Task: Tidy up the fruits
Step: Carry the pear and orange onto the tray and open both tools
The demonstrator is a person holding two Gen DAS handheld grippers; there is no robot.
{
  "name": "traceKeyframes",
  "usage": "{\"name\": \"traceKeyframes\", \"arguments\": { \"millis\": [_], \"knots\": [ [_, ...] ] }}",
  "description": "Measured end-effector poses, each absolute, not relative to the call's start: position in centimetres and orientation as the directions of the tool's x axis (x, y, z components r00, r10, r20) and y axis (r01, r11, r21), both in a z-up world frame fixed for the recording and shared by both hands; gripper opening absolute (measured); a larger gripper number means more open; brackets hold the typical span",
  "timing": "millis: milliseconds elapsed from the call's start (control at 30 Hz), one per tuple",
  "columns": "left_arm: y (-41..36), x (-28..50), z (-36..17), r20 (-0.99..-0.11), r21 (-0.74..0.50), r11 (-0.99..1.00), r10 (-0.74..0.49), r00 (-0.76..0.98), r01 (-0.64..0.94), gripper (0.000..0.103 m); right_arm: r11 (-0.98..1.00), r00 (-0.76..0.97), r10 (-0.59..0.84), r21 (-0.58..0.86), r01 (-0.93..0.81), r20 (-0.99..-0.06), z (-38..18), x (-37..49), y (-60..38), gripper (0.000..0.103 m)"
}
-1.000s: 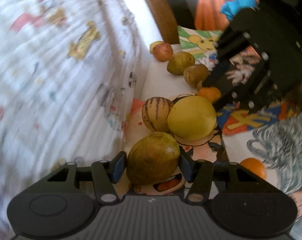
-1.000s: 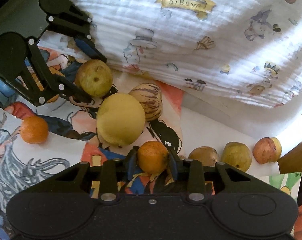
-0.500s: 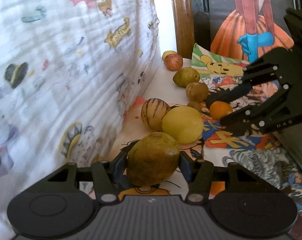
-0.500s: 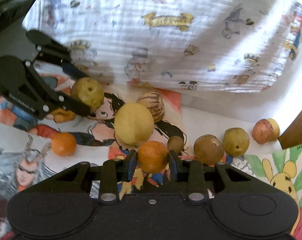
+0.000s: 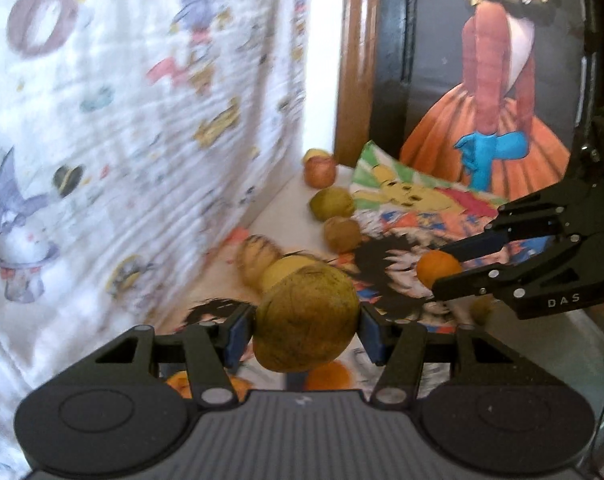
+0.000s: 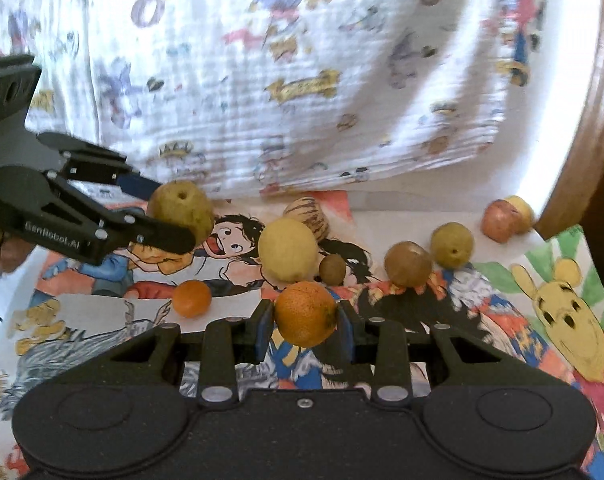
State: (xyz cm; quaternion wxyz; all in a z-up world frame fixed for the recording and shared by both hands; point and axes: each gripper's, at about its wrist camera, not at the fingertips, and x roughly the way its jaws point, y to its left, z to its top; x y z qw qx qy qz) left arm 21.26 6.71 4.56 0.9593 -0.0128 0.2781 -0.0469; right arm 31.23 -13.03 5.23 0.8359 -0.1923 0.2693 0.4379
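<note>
While the left hand-held gripper [image 5: 306, 330] clamps a green-brown pear [image 5: 306, 316] and the right hand-held gripper [image 6: 305, 326] clamps an orange [image 6: 305, 313], both above the desk [image 6: 402, 205], each fruit should be lowered level beside the big yellow fruit [image 6: 287, 249] before the jaws are eased apart.

White tabletop [image 6: 414, 202], mostly covered by colourful cartoon-printed paper sheets [image 6: 502, 308]. Resting on the sheets: large round yellow fruit [image 6: 287, 249], striped tan melon-like fruit [image 6: 308, 212] just behind, small brown kiwi-like fruit [image 6: 332, 268], brown round fruit [image 6: 408, 264], small orange [image 6: 191, 298]. On bare white: green-yellow guava-like fruit [image 6: 451, 244], reddish apple [image 6: 500, 223].
</note>
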Motion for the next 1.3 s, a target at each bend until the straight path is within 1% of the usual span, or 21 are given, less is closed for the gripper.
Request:
{"name": "traceKeyframes", "arguments": {
  "millis": [67,267,367,600,733,933,1167,1300],
  "knots": [
    [5.5,21.0,4.9,-0.522,-0.061,0.993,-0.114,0.845,0.096,0.060,0.567,0.488,0.625,-0.076,-0.821,-0.610,5.8,30.6,-14.4,0.036],
    [2.2,20.4,5.0,-0.516,-0.150,0.981,-0.184,0.836,0.123,0.060,0.640,0.550,0.593,-0.070,-0.765,-0.588,6.8,28.3,-18.8,0.036],
    [0.7,20.4,4.6,-0.517,-0.190,0.970,-0.227,0.825,0.148,0.060,0.670,0.578,0.569,-0.078,-0.738,-0.585,6.5,27.2,-21.0,0.036],
    [-3.0,21.0,3.5,-0.512,-0.235,0.950,-0.302,0.804,0.207,0.060,0.724,0.633,0.506,-0.110,-0.681,-0.586,5.0,25.3,-25.3,0.036],
    [-5.1,21.6,2.8,-0.541,-0.238,0.942,-0.331,0.774,0.237,0.060,0.756,0.667,0.472,-0.124,-0.642,-0.577,3.9,24.8,-27.2,0.036],
    [-7.6,22.5,1.8,-0.600,-0.227,0.935,-0.354,0.717,0.272,0.060,0.805,0.685,0.438,-0.084,-0.587,-0.582,2.7,25.5,-29.4,0.036],
    [-9.1,23.7,0.9,-0.654,-0.212,0.942,-0.336,0.678,0.262,0.060,0.835,0.681,0.413,-0.046,-0.548,-0.605,1.4,26.6,-30.3,0.036],
    [-9.9,24.1,1.0,-0.668,-0.173,0.948,-0.313,0.675,0.268,0.060,0.842,0.670,0.406,-0.031,-0.539,-0.621,0.6,27.1,-30.5,0.036]
  ]
}}
